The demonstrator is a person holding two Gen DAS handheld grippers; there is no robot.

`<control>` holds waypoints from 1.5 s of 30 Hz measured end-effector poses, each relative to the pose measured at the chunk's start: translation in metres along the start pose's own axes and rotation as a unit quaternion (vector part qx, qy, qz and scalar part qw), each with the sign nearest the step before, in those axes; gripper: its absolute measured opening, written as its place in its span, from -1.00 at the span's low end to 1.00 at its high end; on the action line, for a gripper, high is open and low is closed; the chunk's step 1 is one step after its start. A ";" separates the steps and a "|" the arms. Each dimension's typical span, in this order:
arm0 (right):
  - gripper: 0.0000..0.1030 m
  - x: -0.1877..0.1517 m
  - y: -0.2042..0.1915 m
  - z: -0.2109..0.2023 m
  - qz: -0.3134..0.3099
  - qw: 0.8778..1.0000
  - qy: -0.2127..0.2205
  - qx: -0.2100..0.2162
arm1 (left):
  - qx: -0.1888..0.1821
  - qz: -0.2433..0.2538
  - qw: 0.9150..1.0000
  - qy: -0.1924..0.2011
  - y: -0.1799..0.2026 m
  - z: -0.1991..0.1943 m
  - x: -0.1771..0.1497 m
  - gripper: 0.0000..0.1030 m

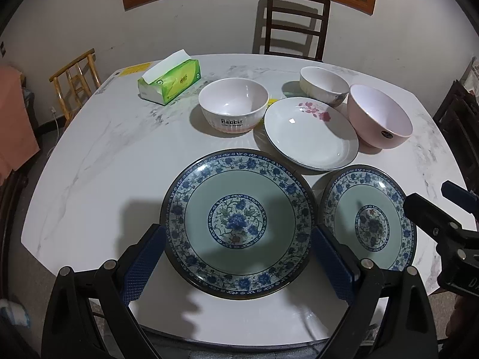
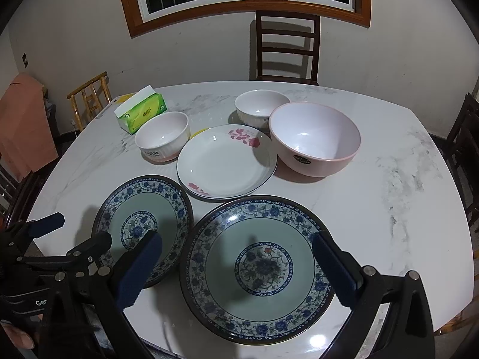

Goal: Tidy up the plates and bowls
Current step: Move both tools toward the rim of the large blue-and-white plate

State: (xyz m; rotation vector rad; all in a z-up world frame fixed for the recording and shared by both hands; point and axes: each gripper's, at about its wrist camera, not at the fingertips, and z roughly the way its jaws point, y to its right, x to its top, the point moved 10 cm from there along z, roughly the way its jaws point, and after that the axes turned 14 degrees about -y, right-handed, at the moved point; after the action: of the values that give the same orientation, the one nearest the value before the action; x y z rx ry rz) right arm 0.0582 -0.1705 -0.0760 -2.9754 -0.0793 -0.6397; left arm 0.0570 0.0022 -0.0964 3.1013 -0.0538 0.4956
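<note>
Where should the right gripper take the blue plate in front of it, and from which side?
Best at the near rim of the blue plate, from the table edge. The plate lies flat and is wider than the open right gripper, so only its raised, flared rim gives the fingers an edge.

Left tool [image 1: 239,257] tilted downward, jaws spread wide, nothing held, right tool [image 2: 238,264] likewise beside it
</note>
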 end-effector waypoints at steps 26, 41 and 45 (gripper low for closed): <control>0.99 -0.004 -0.004 0.004 0.001 1.000 -0.005 0.005 | 0.001 -0.002 1.000 -0.005 -0.001 0.005 -0.005 0.86; 0.99 -0.006 -0.006 0.003 -0.001 1.000 -0.005 0.006 | 0.001 -0.003 1.000 -0.007 -0.001 0.006 -0.005 0.86; 0.99 -0.005 -0.006 0.004 -0.001 1.000 -0.005 0.007 | 0.001 -0.002 1.000 -0.008 -0.001 0.006 -0.006 0.86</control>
State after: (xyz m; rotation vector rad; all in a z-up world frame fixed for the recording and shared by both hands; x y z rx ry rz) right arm 0.0544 -0.1642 -0.0809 -2.9663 -0.0868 -0.6224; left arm 0.0534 0.0029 -0.1042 3.1070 -0.0464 0.4709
